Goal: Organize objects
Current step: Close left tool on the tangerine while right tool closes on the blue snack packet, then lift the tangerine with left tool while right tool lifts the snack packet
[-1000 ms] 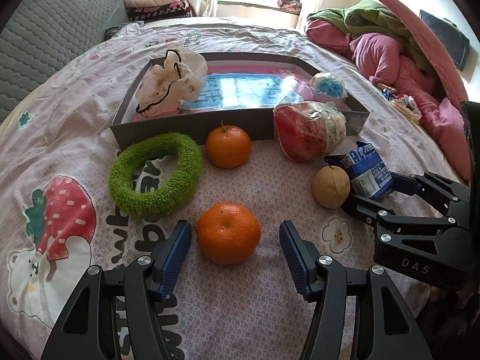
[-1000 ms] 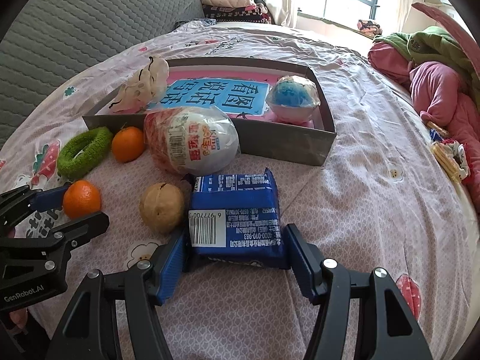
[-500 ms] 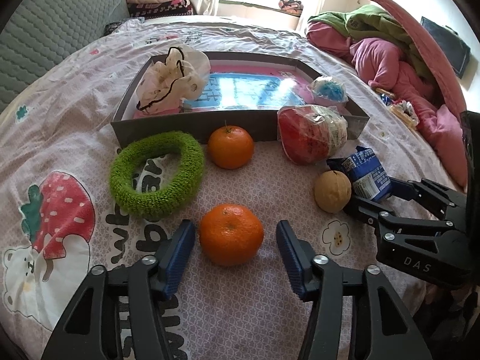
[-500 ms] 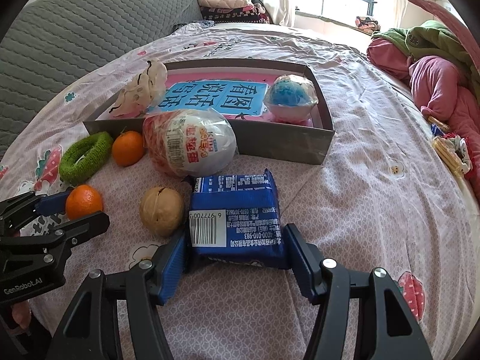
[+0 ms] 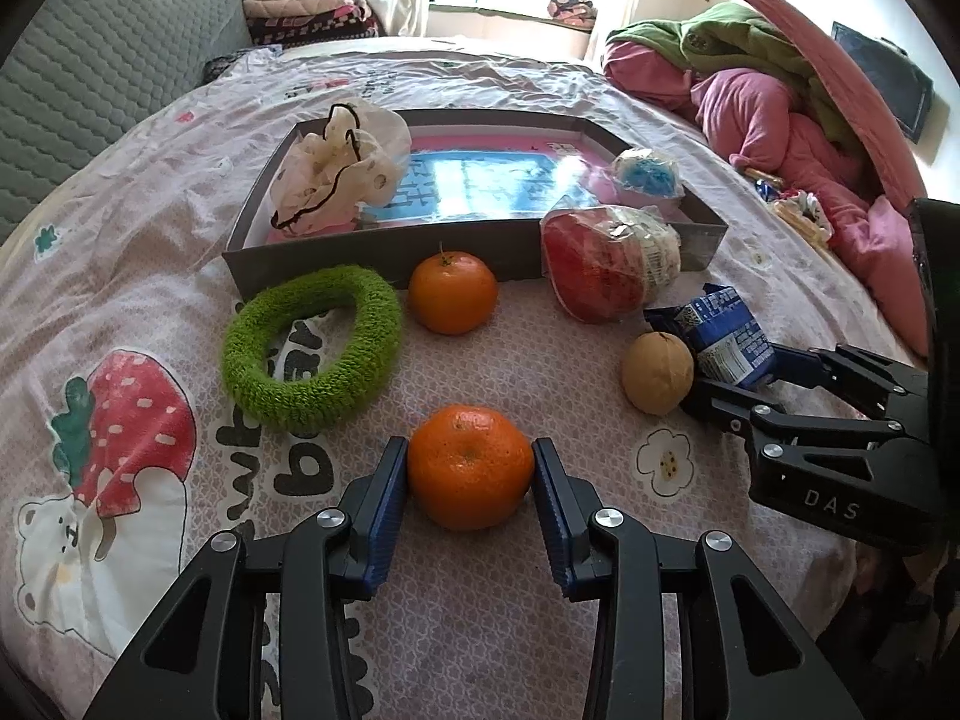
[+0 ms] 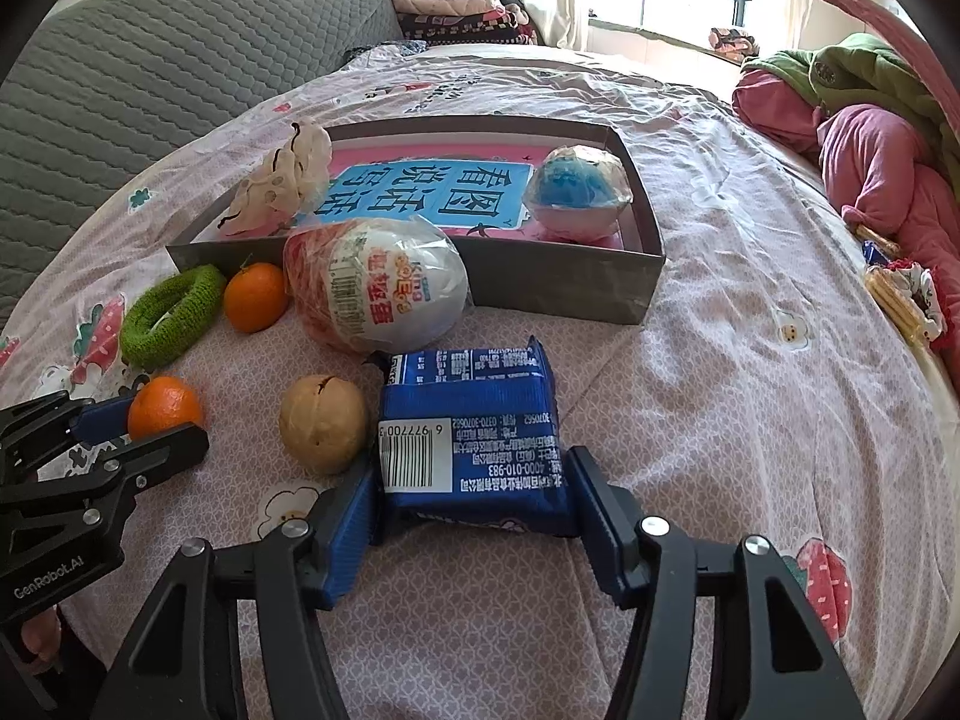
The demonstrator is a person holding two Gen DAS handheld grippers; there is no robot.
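My left gripper point(image 5: 471, 468) is shut on the near orange point(image 5: 470, 467), which rests on the bedsheet; it also shows in the right wrist view point(image 6: 163, 407). My right gripper point(image 6: 474, 483) is shut on the blue snack packet point(image 6: 471, 420), also seen in the left wrist view point(image 5: 723, 339). A second orange point(image 5: 453, 291), a green fuzzy ring point(image 5: 312, 345), a big wrapped toy egg point(image 5: 606, 264) and a tan walnut point(image 5: 657, 372) lie in front of the grey tray point(image 5: 372, 255). In the tray sit a white pouch point(image 5: 336, 171) and a blue-white ball point(image 5: 648, 171).
A grey quilted headboard point(image 6: 150, 60) is at the left. A heap of pink and green bedding point(image 5: 780, 102) lies at the right. Folded blankets point(image 6: 456, 9) are stacked by the window. Small snack items point(image 6: 900, 294) lie at the bed's right side.
My left gripper has closed its fingers onto the near orange. My right gripper has stayed on the blue packet, closing slightly on it.
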